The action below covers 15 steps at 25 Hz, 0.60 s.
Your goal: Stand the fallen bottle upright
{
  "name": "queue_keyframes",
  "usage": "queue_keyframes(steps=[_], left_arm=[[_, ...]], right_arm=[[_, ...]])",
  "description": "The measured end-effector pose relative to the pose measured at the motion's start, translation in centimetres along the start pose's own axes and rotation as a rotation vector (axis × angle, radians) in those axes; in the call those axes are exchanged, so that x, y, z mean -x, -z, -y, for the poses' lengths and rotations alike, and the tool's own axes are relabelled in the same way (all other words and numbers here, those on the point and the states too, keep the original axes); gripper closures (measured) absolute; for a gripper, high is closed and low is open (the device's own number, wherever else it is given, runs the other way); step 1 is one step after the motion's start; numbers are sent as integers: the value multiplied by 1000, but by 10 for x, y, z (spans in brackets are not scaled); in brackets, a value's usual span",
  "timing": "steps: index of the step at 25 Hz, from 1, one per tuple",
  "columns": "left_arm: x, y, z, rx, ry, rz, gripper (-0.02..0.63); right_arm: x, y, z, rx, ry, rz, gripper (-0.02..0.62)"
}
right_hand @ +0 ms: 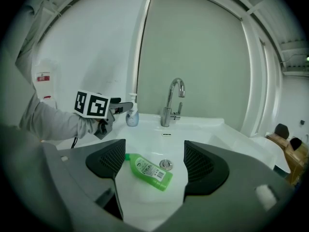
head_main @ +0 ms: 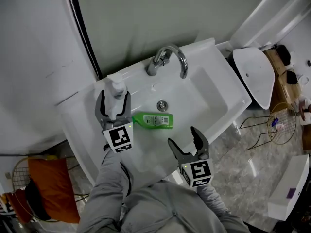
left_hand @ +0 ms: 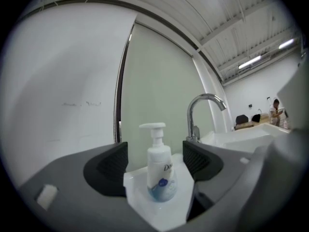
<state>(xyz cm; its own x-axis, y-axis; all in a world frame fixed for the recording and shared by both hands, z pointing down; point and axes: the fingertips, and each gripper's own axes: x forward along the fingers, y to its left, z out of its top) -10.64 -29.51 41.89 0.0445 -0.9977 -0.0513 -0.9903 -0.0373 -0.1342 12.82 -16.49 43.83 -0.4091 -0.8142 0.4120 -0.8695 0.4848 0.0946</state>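
Left hand-held gripper [left_hand: 155, 163] released, flanking upright pump bottle [head_main: 115, 88]. Next, likely: clench released right hand-held gripper [head_main: 183, 137] on fallen green bottle [right_hand: 149, 171] in sink [head_main: 204, 101], tip upright.

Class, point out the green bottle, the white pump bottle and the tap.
green bottle [head_main: 154, 121], head view, labelled body
white pump bottle [left_hand: 160, 173], left gripper view, lower body
tap [head_main: 182, 62], head view, curved spout

The white ceramic washbasin [head_main: 228, 76] carried a white pump bottle [head_main: 115, 93], upright on its rim at eight o'clock from the chrome tap [head_main: 170, 57]. In the bowl a green plastic bottle [head_main: 153, 120] lay on its side, seven o'clock of the round metal drain [head_main: 162, 105].
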Motion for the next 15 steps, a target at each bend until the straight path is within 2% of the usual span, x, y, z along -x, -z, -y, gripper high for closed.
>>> queue_keyframes(steps=[12, 15], left_arm=[[95, -29, -12, -36, 35, -37, 224], [119, -30, -16, -35, 37, -65, 224]], right_arm=[[-21, -8, -24, 59, -133, 34, 215], [-35, 3, -36, 102, -209, -43, 215]])
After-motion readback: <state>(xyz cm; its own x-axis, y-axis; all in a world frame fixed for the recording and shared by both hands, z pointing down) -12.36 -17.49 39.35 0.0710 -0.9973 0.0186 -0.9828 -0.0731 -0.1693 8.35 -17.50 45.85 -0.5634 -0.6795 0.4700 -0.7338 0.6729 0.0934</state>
